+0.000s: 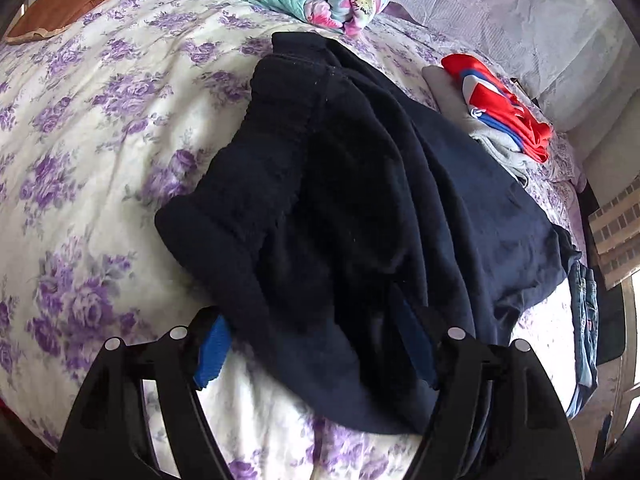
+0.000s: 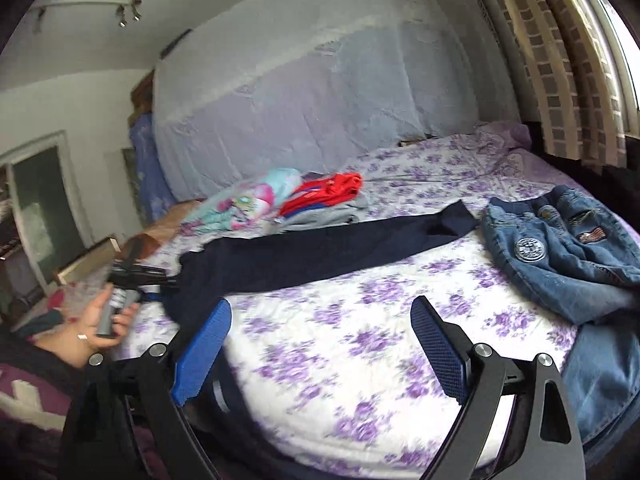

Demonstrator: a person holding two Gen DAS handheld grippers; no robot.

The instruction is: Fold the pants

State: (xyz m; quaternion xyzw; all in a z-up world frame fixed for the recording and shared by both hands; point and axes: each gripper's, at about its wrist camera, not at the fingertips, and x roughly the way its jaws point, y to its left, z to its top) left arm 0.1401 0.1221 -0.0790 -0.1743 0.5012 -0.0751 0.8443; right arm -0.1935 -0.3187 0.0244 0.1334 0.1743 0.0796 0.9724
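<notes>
Black gripper frames (image 2: 320,344) with silver rivets, blue textured pads (image 2: 204,344), ringed left hand (image 2: 100,316), maroon patterned sleeve (image 2: 28,396)

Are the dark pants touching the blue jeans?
Apart. The right wrist view shows a strip of flowered sheet between the end of the dark pants and the blue jeans.

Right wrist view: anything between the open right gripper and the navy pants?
Nothing. Only bare floral sheet separates the right gripper from the navy pants in the right wrist view.
</notes>
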